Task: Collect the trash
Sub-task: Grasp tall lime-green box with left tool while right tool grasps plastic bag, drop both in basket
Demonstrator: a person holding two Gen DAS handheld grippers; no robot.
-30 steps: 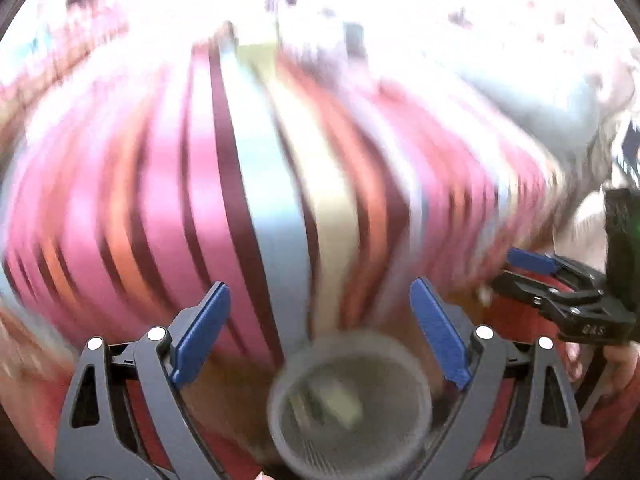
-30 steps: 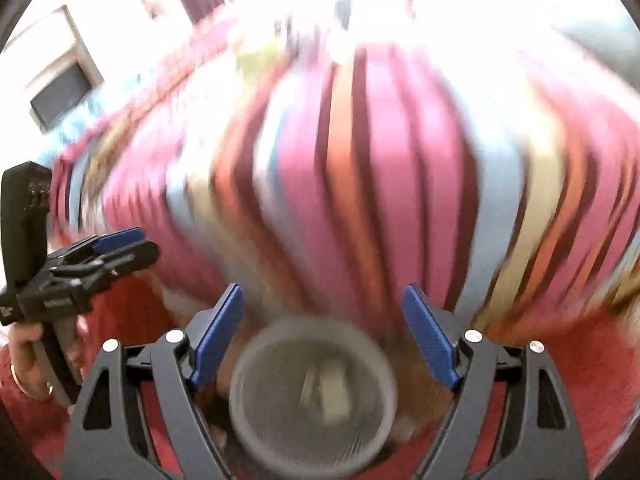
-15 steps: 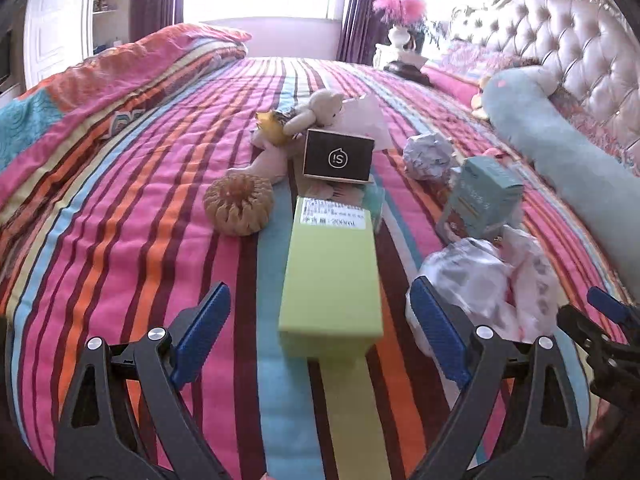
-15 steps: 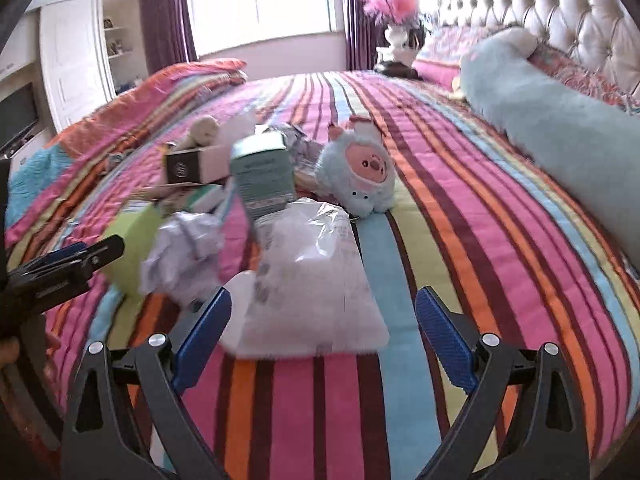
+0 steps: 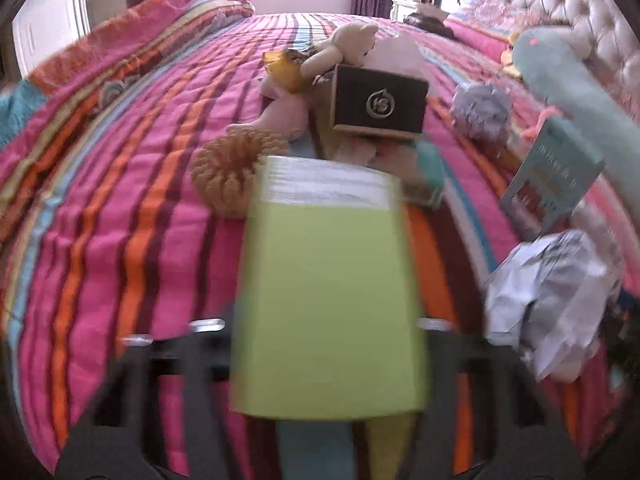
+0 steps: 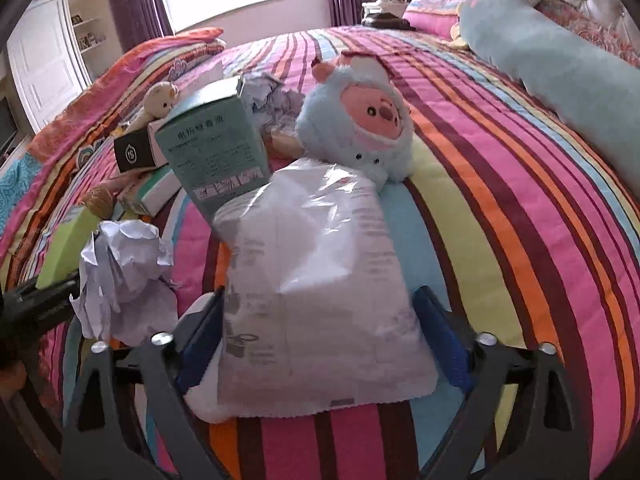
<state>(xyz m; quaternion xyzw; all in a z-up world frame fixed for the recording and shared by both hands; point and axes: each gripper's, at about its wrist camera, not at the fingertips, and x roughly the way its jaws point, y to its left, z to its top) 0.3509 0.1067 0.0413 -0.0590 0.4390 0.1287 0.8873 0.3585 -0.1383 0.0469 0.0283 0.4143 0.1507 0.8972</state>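
In the left wrist view a lime green box (image 5: 328,300) lies lengthwise on the striped bedspread (image 5: 120,220) and fills the gap of my left gripper (image 5: 320,328). Its jaws are closing and the blurred fingers sit against the box's two long sides. In the right wrist view a white plastic bag (image 6: 320,280) lies between the blue pads (image 6: 436,332) of my right gripper (image 6: 320,320). Those jaws are closing too, and the pads touch the bag's side edges. Crumpled white paper (image 6: 120,272) lies between the two grippers.
Behind the box are a woven round piece (image 5: 228,172), a black box (image 5: 380,100), a beige plush bear (image 5: 344,48), a paper ball (image 5: 480,112) and a teal carton (image 5: 552,176). A blue plush toy (image 6: 360,120) sits behind the bag. A long blue pillow (image 6: 560,68) lines the right.
A second ago both grippers hung open over a mesh bin. They swung onto the bed, came up to the green box and the white bag, and their jaws have narrowed around them.
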